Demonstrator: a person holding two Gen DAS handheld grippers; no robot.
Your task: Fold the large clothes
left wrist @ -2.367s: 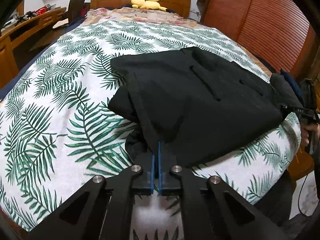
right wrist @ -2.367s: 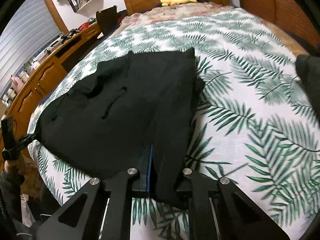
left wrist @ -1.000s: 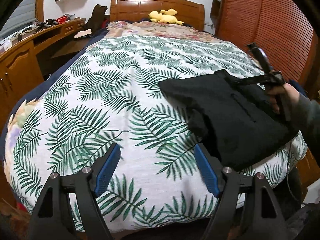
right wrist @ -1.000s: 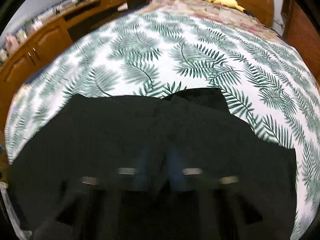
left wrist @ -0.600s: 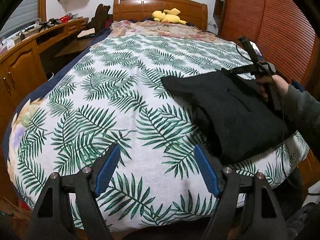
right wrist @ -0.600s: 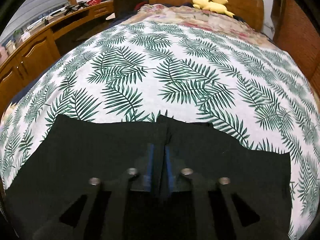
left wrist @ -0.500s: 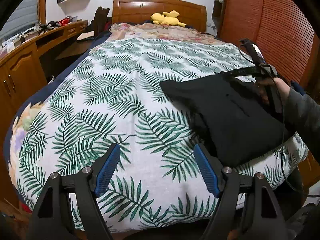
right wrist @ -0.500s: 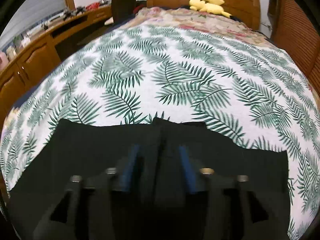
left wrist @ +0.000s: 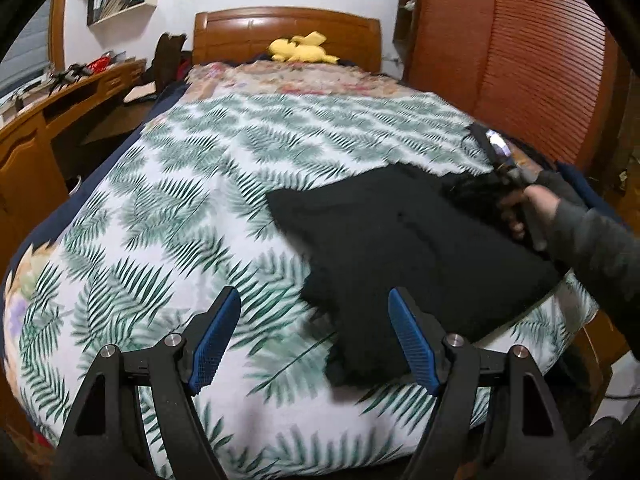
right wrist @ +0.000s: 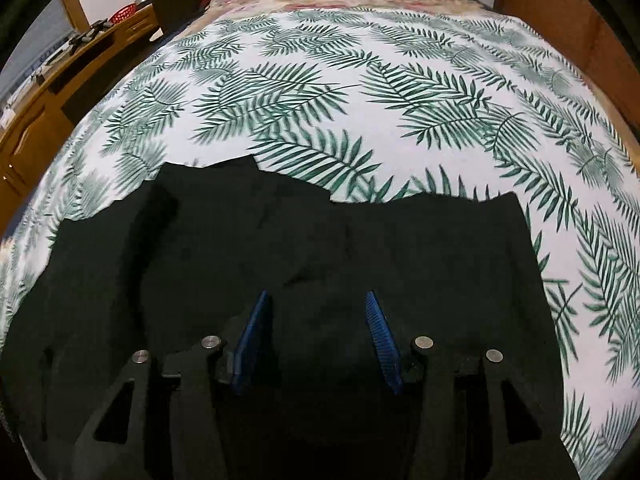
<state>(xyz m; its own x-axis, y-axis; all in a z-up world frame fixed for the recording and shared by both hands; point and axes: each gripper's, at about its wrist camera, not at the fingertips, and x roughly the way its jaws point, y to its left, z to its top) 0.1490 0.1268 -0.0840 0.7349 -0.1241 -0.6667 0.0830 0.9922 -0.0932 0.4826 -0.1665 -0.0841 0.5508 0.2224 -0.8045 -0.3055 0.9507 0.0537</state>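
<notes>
A black garment (left wrist: 400, 240) lies folded on the right half of the bed's leaf-print sheet (left wrist: 180, 200). My left gripper (left wrist: 315, 300) hangs open above the sheet near the bed's foot, its blue pads wide apart and empty, with the garment's near corner just ahead of the right pad. My right gripper (right wrist: 316, 296) hovers over the garment (right wrist: 320, 232) with its jaws apart and no cloth pinched between the blue pads. In the left wrist view a person's hand (left wrist: 532, 208) holds that gripper at the garment's far right edge.
A yellow plush toy (left wrist: 300, 50) lies by the wooden headboard (left wrist: 280, 28). A wooden desk (left wrist: 40, 120) with clutter runs along the left side of the bed, and a slatted wooden wardrobe (left wrist: 520, 60) stands on the right. A chair (left wrist: 168, 60) stands at the desk.
My right gripper, shut on the garment's fold earlier, has opened and let it go, then shifted sideways over the cloth. My left gripper stayed open and rose a little, drawing back.
</notes>
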